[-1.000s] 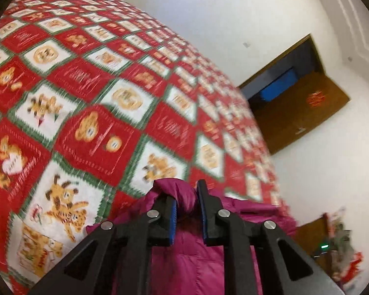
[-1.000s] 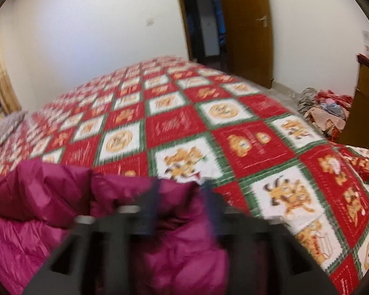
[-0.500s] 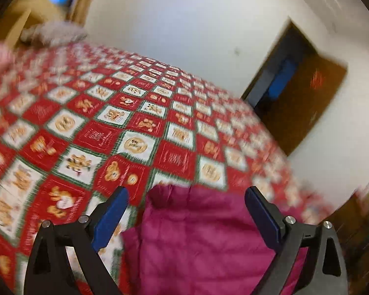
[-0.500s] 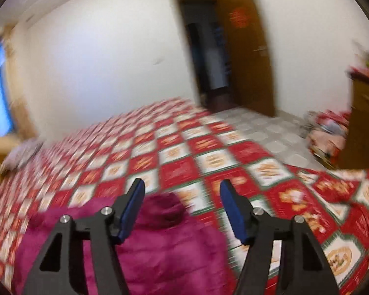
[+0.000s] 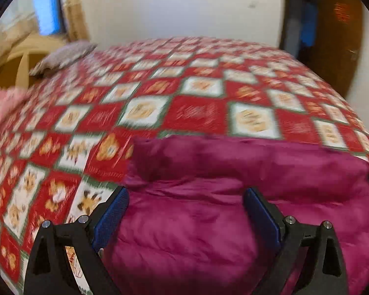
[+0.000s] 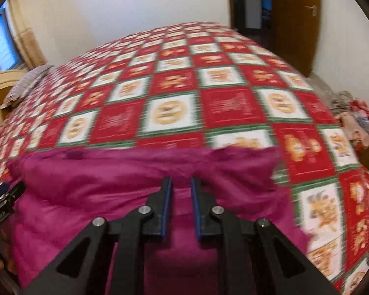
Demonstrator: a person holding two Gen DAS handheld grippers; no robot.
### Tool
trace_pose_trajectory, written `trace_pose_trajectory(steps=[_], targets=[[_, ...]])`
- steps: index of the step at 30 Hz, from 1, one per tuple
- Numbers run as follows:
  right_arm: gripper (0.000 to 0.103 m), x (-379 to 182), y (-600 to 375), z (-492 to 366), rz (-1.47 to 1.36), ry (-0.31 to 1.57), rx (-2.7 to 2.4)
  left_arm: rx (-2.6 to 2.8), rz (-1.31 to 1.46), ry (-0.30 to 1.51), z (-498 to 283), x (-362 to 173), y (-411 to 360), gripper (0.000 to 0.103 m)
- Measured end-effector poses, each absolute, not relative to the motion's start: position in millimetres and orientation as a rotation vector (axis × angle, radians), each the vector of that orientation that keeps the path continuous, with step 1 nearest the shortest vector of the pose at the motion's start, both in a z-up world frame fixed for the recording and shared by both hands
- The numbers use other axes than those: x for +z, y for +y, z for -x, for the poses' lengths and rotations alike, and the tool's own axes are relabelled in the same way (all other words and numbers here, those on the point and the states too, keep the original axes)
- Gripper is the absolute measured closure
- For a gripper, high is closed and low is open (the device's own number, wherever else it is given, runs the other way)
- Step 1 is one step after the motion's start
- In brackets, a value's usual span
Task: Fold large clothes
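Only blurred lettering beside magenta jacket [image 6: 140, 196].

The jacket [image 5: 209, 221] was a magenta padded cloth, soft and puffy, with a faint satin sheen and shallow quilted creases. Under it the bedspread [image 6: 174, 113] was printed woven cloth, matt, in red, white and green squares. The left gripper [image 5: 184, 211] had matt black plastic fingers with bright metal screw heads, and its pads [image 5: 112, 215] were blue with a fine rough texture. The right gripper [image 6: 180, 206] showed the same black plastic, metal screws and blue lining. The door [image 6: 295, 19] was brown wood with a dull gloss, its handle metal. The wall [image 5: 184, 7] looked smooth and matt. The pillow [image 5: 61, 56] was greyish cloth.
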State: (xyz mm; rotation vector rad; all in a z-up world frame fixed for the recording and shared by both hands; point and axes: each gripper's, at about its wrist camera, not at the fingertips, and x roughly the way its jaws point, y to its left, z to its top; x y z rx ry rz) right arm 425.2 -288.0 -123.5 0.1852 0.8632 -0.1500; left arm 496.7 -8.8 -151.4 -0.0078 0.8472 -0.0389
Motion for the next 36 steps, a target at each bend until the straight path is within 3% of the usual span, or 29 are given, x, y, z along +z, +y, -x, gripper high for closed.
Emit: trace_pose_trajectory(steps=[5, 11, 16, 23, 27, 33, 36], targets=[[0.086, -138, -316, -416, -0.195, 0.809, -0.256, -0.066, 0.221, 0.911, -509, -173, 20, 0.006], [0.089, -144, -346, -421, -0.231, 0.827, -0.423, -0.008, 0.08, 0.917, -510, -176, -3, 0.001], [0.086, -146, -356, -432, -0.232, 0.852, -0.463, 0.007, 0.06, 0.917, -510, -178, -5, 0.001], [0.081, -98, -350, -384, -0.238, 0.657, -0.45, 0.033, 0.016, 0.911, -510, -178, -10, 0.001], [0.081, -79, -313, -367, -0.151, 0.652, -0.341, 0.043, 0.002, 0.907, -511, -178, -12, 0.001], [0.083, -135, -299, -392, -0.106, 0.825, -0.312, 0.057, -0.024, 0.896, -509, -177, -16, 0.001], [0.084, -149, -313, -392, -0.188, 0.82, -0.306, 0.055, -0.023, 0.896, -509, -177, -15, 0.001]])
